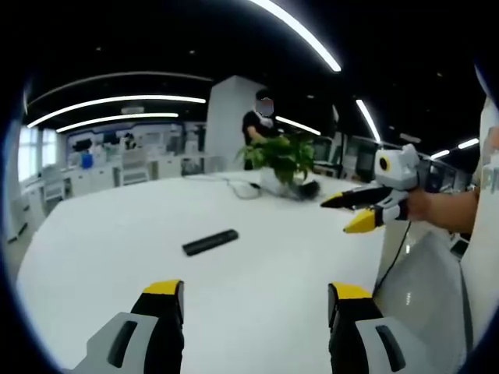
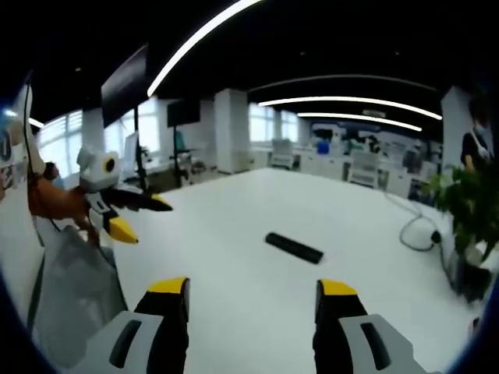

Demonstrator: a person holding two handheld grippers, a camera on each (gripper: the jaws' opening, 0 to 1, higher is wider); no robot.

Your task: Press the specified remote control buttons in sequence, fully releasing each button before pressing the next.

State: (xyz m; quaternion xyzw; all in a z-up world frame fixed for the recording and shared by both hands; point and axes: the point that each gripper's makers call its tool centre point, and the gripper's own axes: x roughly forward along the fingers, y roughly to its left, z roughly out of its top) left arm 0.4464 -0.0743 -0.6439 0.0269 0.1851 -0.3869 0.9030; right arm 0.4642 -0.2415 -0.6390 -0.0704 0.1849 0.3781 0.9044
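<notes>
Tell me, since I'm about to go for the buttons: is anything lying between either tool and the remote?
Nothing visible. In both views the black remote control lies alone on the white table, with bare tabletop between it and the left tool and the right tool. The potted plant and cable sit farther back.

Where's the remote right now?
The remote lies flat on the white table, untouched, ahead of both hand-held grippers. In the left gripper view it sits left of centre, with the plant farther back on the table.
</notes>
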